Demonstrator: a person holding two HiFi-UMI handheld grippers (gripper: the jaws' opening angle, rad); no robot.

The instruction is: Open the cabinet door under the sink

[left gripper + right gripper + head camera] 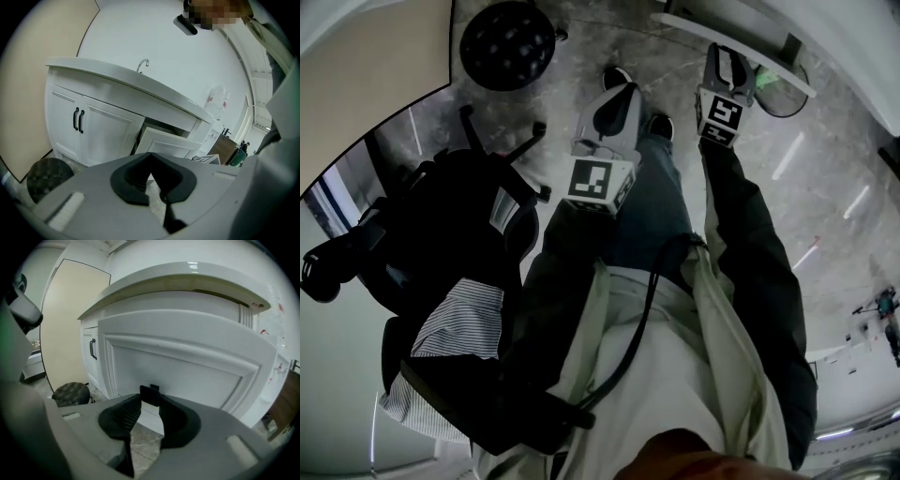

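Note:
The white vanity cabinet (93, 126) stands under a sink with a faucet (143, 63). Its right-hand door (168, 143) hangs swung open, and the two left doors with black handles (78, 120) are closed. In the right gripper view the open door's panel (187, 357) fills the picture. My right gripper (150, 397) is shut on that door's small black handle (150, 391). In the head view the right gripper (727, 66) sits at the door's top edge (787, 73). My left gripper (614, 103) hangs back from the cabinet, and in its own view the left gripper (150, 153) has its tips together with nothing held.
A dark round stool (49, 178) stands on the marble floor left of the cabinet, next to a beige wall panel (37, 70). A black office chair with striped cloth (459, 319) is behind me on the left. Something green (769, 80) lies past the door.

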